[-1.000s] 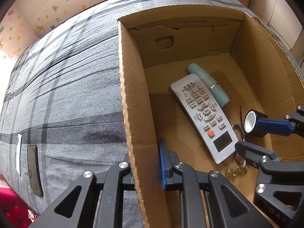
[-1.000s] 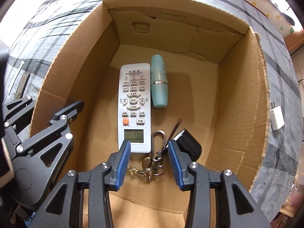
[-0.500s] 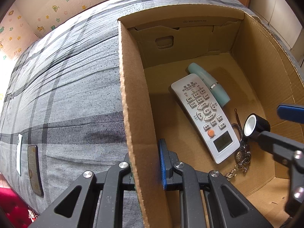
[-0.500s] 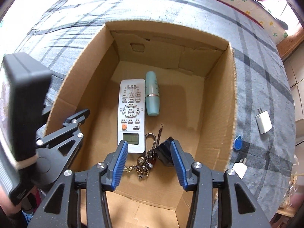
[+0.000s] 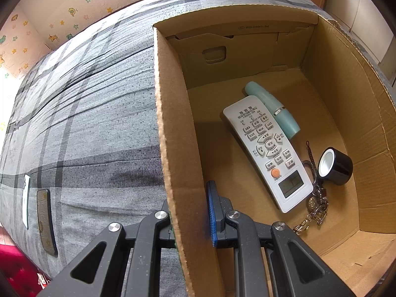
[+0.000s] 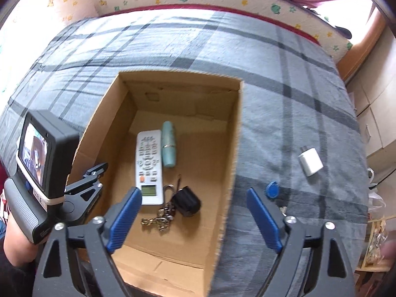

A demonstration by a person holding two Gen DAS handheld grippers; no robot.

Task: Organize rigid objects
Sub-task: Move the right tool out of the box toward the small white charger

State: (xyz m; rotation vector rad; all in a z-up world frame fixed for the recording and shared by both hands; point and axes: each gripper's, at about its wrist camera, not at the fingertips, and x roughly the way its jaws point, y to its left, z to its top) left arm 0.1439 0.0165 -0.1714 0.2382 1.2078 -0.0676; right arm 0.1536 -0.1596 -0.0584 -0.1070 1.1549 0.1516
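Left gripper (image 5: 190, 212) is clamped on the box (image 5: 170, 148), its ribbed blue pad pressed to the inside of the corrugated left wall, the other finger outside against the bedspread (image 5: 86, 123). Right gripper (image 6: 193, 222) hangs above the near right of the box, jaws spread wide and empty, the blue rubber pads (image 6: 264, 220) long and finely grooved; the left pad is over the box interior, the right one over the bed. Down on the flat brown cardboard floor: a slim white plastic remote (image 5: 267, 151), rows of small buttons, one orange button, a grey screen at its near end. Just beside it, touching along its right edge, a smooth pale-teal tube (image 5: 274, 109) with a thin silver band. Nearer, a short black cylinder (image 5: 336, 165) on its side, white inside its open end, next to a tangle of metal keys (image 5: 314, 203) with a carabiner and a thin braided cord. Out on the grey plaid cloth right of the box, a boxy white charger (image 6: 310, 162) and a small blue rounded tag (image 6: 272, 189). Left of the box, two flat, slab-like items (image 5: 44, 220) lie side by side near the bed's edge.
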